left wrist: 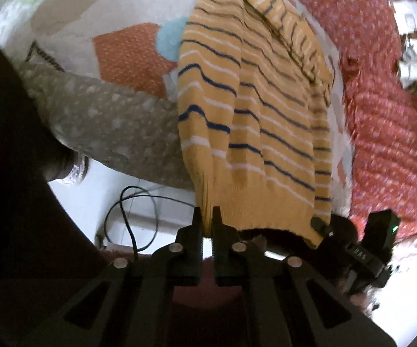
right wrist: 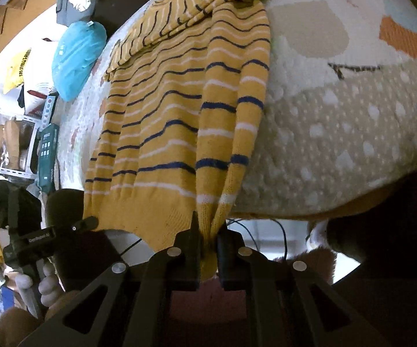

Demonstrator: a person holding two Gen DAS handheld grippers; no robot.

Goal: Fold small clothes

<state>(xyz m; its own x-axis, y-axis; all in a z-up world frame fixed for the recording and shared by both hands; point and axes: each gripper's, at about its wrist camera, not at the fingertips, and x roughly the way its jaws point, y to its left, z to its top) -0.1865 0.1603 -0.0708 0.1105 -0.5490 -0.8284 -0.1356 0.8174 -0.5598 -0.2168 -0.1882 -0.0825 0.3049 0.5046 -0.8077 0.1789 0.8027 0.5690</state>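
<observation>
Across the middle of both frames hangs the sweater (left wrist: 254, 121) — yellow with navy and white stripes — draped over a patterned blanket (left wrist: 127, 57), its ribbed hem at bottom centre. At bottom centre of the left wrist view, the left gripper (left wrist: 207, 219) is clenched on one hem corner; the right gripper (right wrist: 208, 228) pinches bunched hem in its own view. Each tool appears in the other's frame, at the lower edge. Red dotted fabric (left wrist: 382, 110) fills the right of the left view — a cable (left wrist: 139, 214) loops at lower left.
</observation>
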